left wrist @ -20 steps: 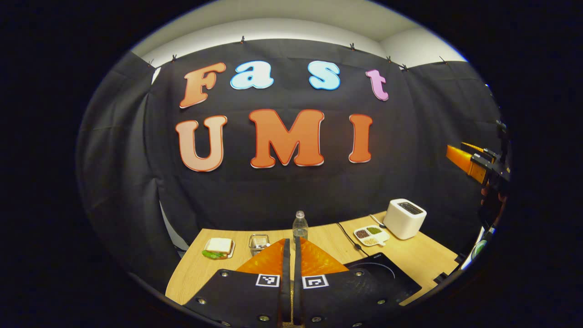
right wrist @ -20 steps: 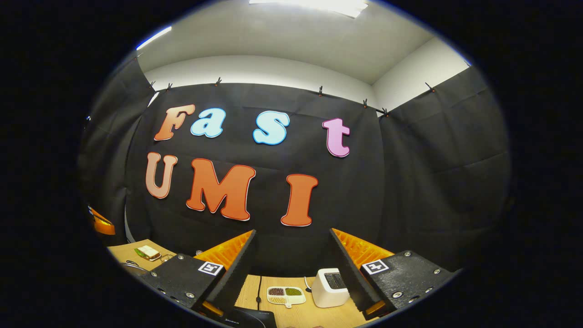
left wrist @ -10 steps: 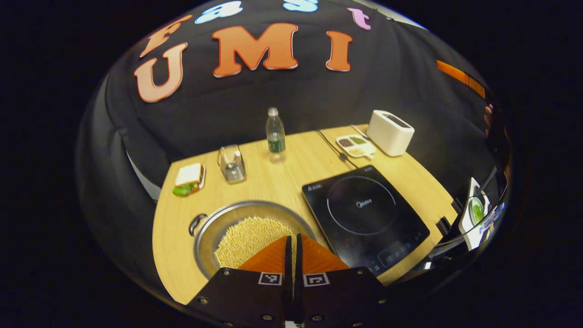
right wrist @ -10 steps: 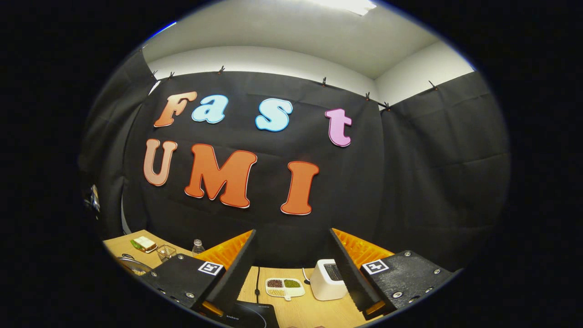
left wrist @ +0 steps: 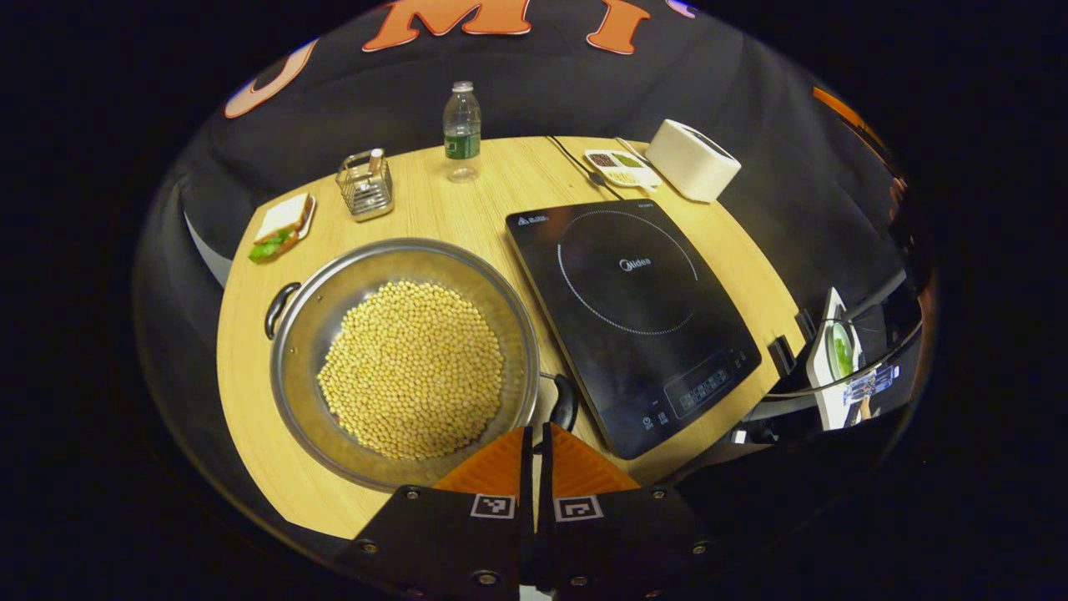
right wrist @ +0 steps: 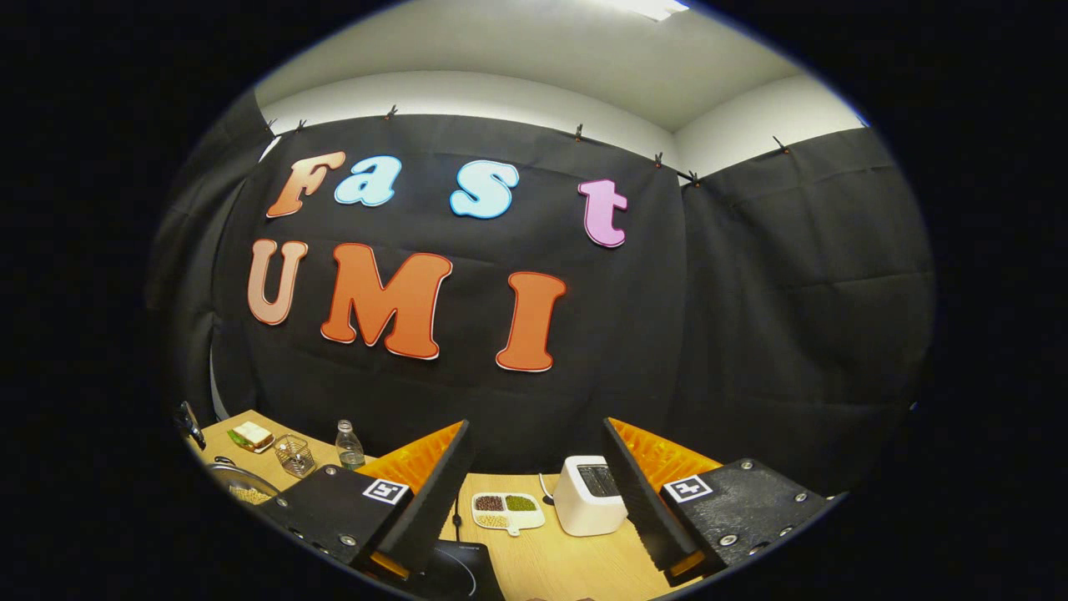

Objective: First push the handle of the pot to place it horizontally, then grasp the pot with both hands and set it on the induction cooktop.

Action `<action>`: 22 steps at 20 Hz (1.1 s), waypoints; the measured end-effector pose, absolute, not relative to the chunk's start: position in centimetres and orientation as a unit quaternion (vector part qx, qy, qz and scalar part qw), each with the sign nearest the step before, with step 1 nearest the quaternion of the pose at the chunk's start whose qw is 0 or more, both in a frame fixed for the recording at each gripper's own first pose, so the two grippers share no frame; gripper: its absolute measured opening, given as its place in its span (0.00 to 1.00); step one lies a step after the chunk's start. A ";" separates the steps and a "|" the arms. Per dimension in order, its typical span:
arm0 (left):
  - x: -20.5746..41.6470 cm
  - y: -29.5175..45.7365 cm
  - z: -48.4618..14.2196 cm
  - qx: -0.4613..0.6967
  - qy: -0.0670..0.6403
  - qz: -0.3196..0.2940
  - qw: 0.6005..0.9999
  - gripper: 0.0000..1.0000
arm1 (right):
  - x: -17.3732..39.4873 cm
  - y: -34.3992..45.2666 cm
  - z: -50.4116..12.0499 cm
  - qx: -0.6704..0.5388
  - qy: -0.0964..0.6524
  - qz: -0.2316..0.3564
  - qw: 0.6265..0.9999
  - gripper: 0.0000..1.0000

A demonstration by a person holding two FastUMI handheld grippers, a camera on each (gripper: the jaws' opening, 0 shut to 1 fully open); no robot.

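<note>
Hovering with fingers pressed together, the left gripper (left wrist: 534, 434) sits just above the pot's near black handle (left wrist: 565, 402). The wide steel pot (left wrist: 334, 275), full of yellow soybeans (left wrist: 410, 367), rests just left of the induction cooktop (left wrist: 634, 309). The right gripper (right wrist: 534, 467) gapes wide, toaster (right wrist: 588, 497) beyond.

Light comes from a ceiling panel (right wrist: 642, 7) at the top of the right gripper view, washing the white ceiling bright while the black cloth walls stay dim and matte. In the left gripper view the counter (left wrist: 467, 209) is evenly and warmly lit with only soft, short shadows, and the induction cooktop (left wrist: 634, 309) shows a faint sheen on its glass. Both views are sharp at the centre, and the fisheye bends straight edges strongly toward the rim, where detail darkens and smears.
</note>
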State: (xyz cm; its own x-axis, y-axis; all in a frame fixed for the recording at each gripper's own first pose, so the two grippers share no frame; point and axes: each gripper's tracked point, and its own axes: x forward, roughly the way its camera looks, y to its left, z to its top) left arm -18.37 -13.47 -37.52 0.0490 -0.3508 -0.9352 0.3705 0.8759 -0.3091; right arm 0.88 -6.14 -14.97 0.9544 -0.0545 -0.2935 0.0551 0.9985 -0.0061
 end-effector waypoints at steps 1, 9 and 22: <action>-19.0 -13.2 -38.0 0.010 0.654 -0.251 0.714 0.02 | 0.6 -6.4 -15.3 0.004 0.154 -0.032 0.988 0.95; -22.6 -10.9 -41.6 0.062 0.726 -0.219 0.649 0.02 | -0.6 -7.6 -17.0 0.010 0.182 -0.046 0.982 0.95; -21.5 -13.6 -44.8 0.094 0.718 -0.218 0.654 0.02 | -1.7 -9.5 -15.9 -0.011 0.179 -0.067 0.981 0.95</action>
State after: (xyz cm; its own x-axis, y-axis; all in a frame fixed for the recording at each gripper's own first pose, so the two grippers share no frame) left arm -21.53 -13.58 -44.78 -0.1263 -0.1502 -0.9806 0.4200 0.8874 -0.1900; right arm -1.71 -9.51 -15.93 0.9268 -0.1352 -0.3504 0.1270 0.9908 -0.0465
